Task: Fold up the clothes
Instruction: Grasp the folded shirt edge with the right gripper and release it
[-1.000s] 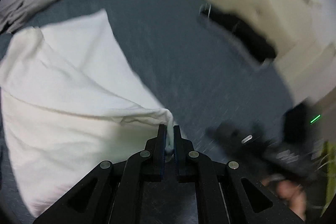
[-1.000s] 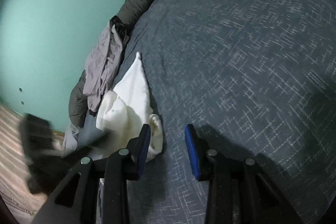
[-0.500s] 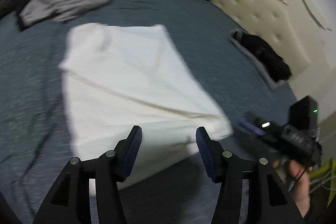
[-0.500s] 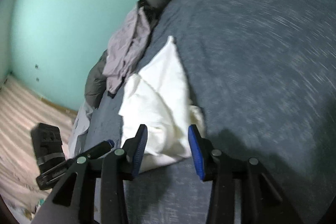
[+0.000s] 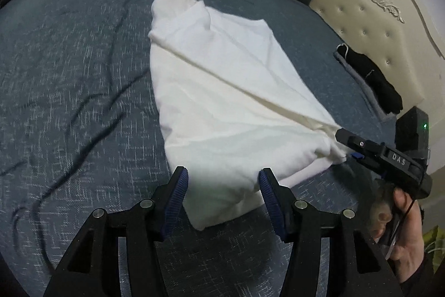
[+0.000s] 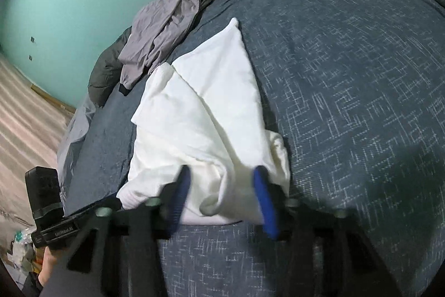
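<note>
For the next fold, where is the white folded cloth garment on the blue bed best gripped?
Probably at the near bunched corner of the white folded cloth garment, coming low from the near bed edge: there the layers stack thick and lift off the blue bed cover.

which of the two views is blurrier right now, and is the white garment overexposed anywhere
Right wrist view: the right gripper and its fingers are smeared by motion blur, though the bedspread weave stays fairly crisp. Left wrist view: sharper, left gripper in focus, but the white garment nearly blows out at its near edge, and the other gripper is slightly soft. Both views show fisheye bending and dark corners.
</note>
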Demonstrator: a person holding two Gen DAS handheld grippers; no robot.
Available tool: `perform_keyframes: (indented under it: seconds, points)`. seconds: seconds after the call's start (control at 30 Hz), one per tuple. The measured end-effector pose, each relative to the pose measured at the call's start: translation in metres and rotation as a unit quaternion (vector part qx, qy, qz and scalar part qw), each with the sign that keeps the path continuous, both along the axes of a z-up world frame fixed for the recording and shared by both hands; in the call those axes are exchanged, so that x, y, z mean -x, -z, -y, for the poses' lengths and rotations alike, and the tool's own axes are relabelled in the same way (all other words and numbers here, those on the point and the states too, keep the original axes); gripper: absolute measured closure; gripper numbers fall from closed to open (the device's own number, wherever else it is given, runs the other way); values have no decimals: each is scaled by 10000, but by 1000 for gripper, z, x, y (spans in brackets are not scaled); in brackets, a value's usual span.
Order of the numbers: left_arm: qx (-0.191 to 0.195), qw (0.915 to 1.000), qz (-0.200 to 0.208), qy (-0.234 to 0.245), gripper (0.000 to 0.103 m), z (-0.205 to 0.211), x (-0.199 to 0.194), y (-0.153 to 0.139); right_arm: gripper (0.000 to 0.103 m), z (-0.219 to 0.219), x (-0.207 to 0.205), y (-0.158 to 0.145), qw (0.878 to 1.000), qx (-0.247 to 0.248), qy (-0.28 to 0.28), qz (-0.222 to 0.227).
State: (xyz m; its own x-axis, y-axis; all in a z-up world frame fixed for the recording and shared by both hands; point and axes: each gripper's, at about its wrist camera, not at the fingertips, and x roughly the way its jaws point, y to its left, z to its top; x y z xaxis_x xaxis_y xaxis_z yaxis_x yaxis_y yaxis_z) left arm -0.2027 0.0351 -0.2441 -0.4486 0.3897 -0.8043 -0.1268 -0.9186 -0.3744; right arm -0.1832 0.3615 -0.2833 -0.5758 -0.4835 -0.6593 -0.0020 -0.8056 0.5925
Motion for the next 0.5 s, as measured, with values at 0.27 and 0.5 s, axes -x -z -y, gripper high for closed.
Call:
perform_keyframes:
  seconds: [0.27, 0.5]
  points:
    - [-25, 10000, 32, -28, 45, 0, -3, 4, 97, -9, -4, -13, 9996, 172, 8, -236]
    - [-44, 9998, -55, -199, 45, 3, -4, -9, 101, -28, -14, -25, 9986, 248, 211, -413]
